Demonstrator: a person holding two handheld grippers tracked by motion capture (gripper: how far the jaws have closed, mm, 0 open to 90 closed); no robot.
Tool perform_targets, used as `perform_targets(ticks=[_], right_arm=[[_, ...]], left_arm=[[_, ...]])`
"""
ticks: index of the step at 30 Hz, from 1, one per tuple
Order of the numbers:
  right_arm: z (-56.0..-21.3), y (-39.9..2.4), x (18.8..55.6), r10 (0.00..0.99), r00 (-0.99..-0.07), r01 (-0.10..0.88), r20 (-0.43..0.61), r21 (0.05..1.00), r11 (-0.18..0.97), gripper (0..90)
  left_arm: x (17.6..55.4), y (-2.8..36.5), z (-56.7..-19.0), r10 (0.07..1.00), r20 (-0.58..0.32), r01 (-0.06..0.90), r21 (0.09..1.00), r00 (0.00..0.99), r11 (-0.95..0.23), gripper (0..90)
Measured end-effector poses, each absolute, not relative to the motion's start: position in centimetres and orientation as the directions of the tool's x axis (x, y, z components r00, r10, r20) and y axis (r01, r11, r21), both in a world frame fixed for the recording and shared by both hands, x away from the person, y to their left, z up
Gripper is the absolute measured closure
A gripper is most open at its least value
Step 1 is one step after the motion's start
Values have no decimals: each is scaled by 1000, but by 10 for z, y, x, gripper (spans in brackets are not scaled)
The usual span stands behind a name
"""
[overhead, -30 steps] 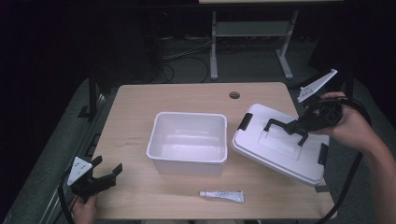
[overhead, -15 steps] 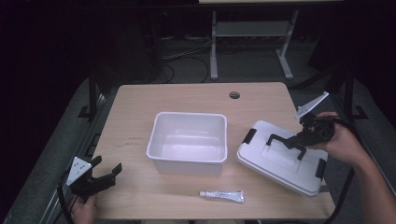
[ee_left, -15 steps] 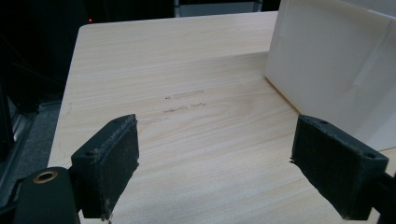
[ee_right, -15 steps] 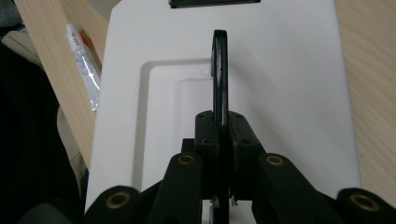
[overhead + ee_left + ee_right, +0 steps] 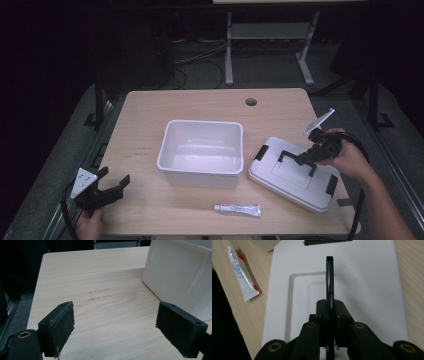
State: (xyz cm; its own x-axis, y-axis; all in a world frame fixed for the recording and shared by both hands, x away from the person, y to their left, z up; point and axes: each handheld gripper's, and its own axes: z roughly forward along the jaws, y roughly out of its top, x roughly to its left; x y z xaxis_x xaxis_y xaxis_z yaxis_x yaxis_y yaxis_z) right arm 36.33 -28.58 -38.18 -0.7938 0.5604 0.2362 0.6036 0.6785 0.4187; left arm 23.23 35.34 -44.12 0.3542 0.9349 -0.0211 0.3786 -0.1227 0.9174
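An open white bin stands in the middle of the wooden table. Its white lid is low at the table's right, beside the bin; I cannot tell whether it rests flat. My right gripper is shut on the lid's black handle. In the right gripper view, the pads pinch the thin handle bar above the lid. A small white tube lies near the front edge. My left gripper rests open at the front left, with nothing between its jaws.
A round cable hole sits at the table's far edge. The bin's wall rises close to the right in the left gripper view. The tube lies just beside the lid. A dark floor with cables and a stand lies beyond the table.
My right gripper has come down and toward the table's front with the lid, which has sunk from tilted in the air to low beside the bin. The left gripper has not moved.
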Motion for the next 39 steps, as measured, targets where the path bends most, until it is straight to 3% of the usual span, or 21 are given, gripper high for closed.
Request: perform_targets(ticks=[18,29,39], right_arm=[[-400,-280,367,559,-787,614,261,411,673,799],[-385,-289,361,593,-773,621,223,457,637,578],[-360,-286,346,591,-787,592,176,486,643,488]], left_arm=[[232,354,-442,935,-22,381,917,354,-122,141],[233,353,-442,934,-25,384,915,356,-122,141],[233,353,-442,934,-24,382,916,357,-122,141]])
